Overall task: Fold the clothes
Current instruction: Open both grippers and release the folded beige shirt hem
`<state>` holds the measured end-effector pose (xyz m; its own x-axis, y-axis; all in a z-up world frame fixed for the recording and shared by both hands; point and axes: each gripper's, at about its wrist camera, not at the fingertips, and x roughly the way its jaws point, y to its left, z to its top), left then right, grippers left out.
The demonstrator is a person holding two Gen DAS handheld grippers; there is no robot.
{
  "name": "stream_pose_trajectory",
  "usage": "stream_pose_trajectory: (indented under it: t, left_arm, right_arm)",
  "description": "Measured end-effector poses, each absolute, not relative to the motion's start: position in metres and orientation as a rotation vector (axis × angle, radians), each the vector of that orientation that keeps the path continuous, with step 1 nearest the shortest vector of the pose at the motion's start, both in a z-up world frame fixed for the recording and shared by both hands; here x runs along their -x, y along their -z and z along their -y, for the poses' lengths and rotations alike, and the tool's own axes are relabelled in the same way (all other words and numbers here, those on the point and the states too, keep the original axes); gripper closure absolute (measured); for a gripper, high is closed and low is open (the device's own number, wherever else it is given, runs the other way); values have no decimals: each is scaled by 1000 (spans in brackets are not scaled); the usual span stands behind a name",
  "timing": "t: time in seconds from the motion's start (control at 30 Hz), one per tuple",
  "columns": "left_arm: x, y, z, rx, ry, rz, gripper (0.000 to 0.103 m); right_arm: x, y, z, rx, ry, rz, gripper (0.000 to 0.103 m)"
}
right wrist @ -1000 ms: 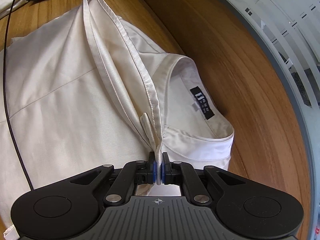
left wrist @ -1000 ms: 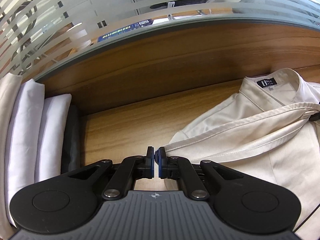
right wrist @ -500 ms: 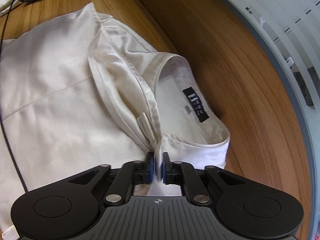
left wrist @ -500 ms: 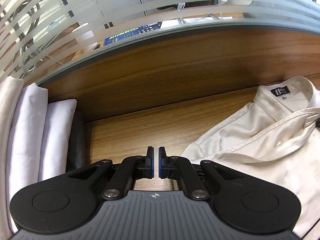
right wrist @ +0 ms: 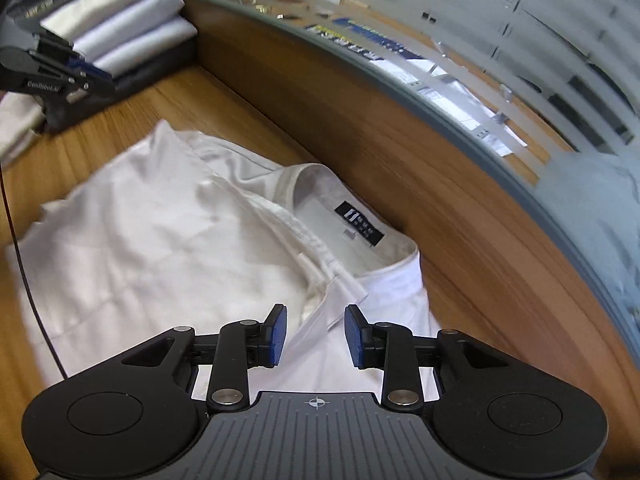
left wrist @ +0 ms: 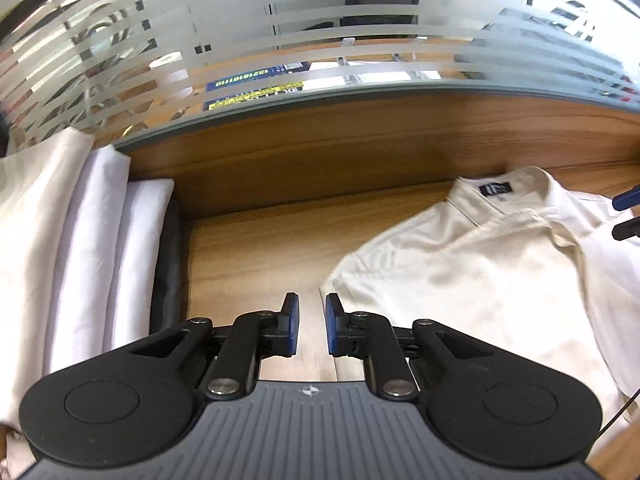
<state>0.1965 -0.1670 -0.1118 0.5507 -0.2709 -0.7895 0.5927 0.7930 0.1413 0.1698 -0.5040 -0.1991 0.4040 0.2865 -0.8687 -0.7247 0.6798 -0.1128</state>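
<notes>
A cream shirt (left wrist: 460, 280) lies flat on the wooden table (left wrist: 248, 264), its collar and black label (right wrist: 358, 220) toward the back panel. My left gripper (left wrist: 308, 328) hovers over bare wood just off the shirt's left edge. Its jaws are opening and nothing is between them. My right gripper (right wrist: 316, 332) hangs above the shirt (right wrist: 160, 240) near the collar. Its jaws are opening too, and the front placket lies below the gap, untouched by the blue pads. Each gripper shows in the other's view: the right gripper (left wrist: 626, 216) and the left gripper (right wrist: 60, 76).
A stack of folded white and dark clothes (left wrist: 100, 260) sits at the table's left end, also seen as a stack (right wrist: 132, 32). A wooden back panel (left wrist: 360, 144) with striped frosted glass (left wrist: 320, 20) bounds the far side. A thin dark cable (right wrist: 24, 260) crosses the shirt's edge.
Both grippers held the shirt's folded front edge taut between them, then let go. The fabric dropped flat, both jaws spread apart, and both grippers rose away from the shirt.
</notes>
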Motion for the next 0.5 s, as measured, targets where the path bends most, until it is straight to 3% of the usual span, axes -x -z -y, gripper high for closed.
stream_pose_trajectory:
  t: [0.27,0.5]
  left_arm:
    - [-147,92,141,-415,585,-831,85]
    - [-107,107,135,-422,596,-862,81]
  right_arm:
    - [-91,188,522,534,-712,-971,69]
    - [-20,209,526,564,-750,-985,69]
